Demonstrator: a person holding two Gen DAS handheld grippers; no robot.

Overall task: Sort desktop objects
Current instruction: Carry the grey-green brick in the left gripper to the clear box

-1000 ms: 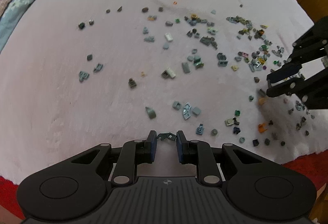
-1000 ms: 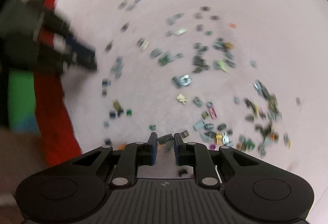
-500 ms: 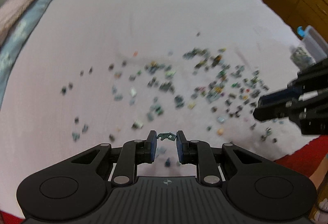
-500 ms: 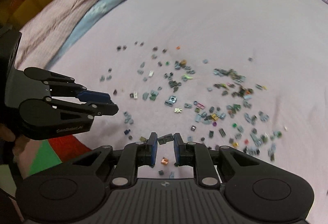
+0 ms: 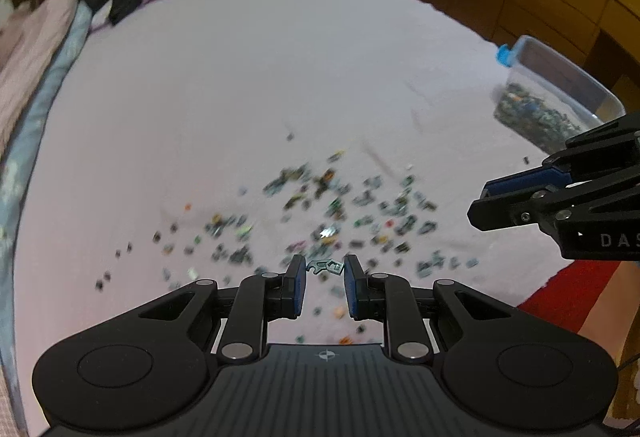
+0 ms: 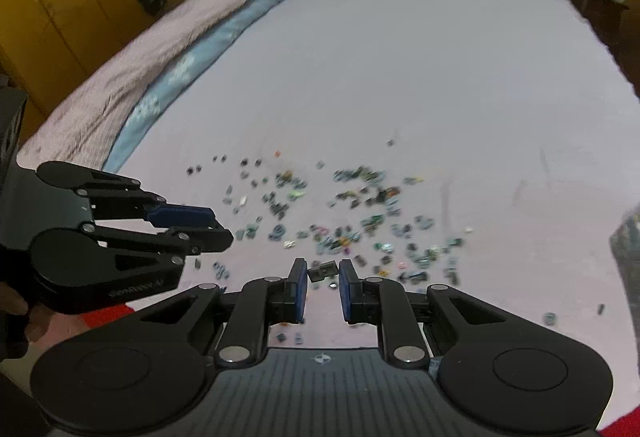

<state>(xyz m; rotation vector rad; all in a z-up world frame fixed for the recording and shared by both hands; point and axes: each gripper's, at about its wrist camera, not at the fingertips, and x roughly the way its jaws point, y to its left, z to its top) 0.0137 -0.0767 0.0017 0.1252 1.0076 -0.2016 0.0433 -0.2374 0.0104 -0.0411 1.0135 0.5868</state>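
A small dark teal piece [image 5: 326, 266] sits pinched between the fingertips of the left gripper [image 5: 325, 271], and a dark grey brick [image 6: 323, 270] is caught the same way in the right gripper [image 6: 323, 272]. Both grippers are narrowed down onto their pieces, with the blue pads pressing on either side and only the width of the piece between them. Both pieces are held up in the air, well above the bed.

A second ago both grippers were low over the scatter with these same pieces already clamped. Since then they have risen and tipped back, so the scattered pieces [image 5: 320, 221] now look small and far below, and the far end of the bed has come into view. The grasp has not shifted in either view. In my judgement the pick is done for both hands and the carry has begun.

The clear plastic bin [image 5: 556, 97] stands at the right edge of the bed sheet [image 5: 248, 85], already part filled with similar small pieces, and it is the likely drop point. In the left view the right gripper hangs between the scatter and that bin, nearer to it than the left one is. Many loose pieces remain on the sheet, so the sorting looks far from finished.

The pieces are tiny and held only at the very tips, so a jolt on the way could let one slip. The views are somewhat blurred, and finer detail of the pieces cannot be made out.
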